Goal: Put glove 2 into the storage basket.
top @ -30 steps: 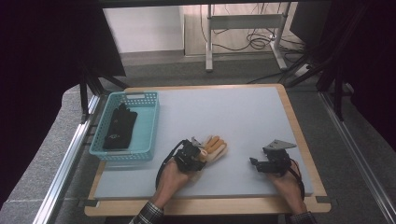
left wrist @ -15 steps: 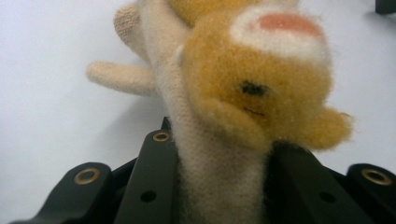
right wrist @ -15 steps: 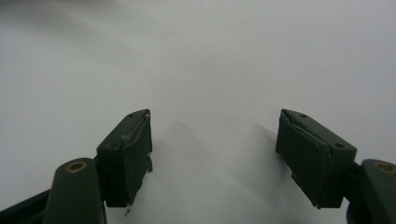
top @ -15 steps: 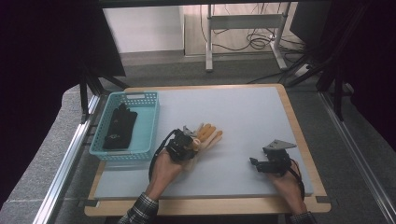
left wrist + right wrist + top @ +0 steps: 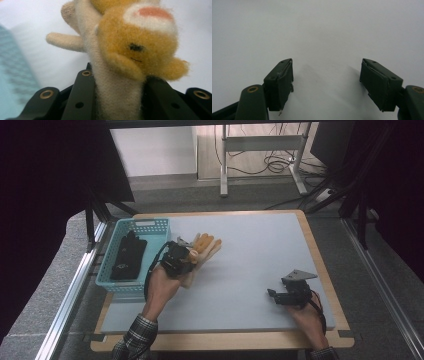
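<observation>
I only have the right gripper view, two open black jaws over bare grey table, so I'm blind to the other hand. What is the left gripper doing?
Observer: The left gripper is shut on a fuzzy beige and orange plush toy; its jaws have just been closing, and the toy's beige body sits pinched between them.
Operator: Where is that on the table?
Observer: In the high view the left gripper is at the table's left side, right beside a light blue plastic mesh basket.
Operator: Is the basket empty?
Observer: No, a flat black object lies inside it; I cannot tell what it is.
Operator: And my gripper from above?
Observer: The right gripper sits near the table's front right, well apart from the toy.
</observation>
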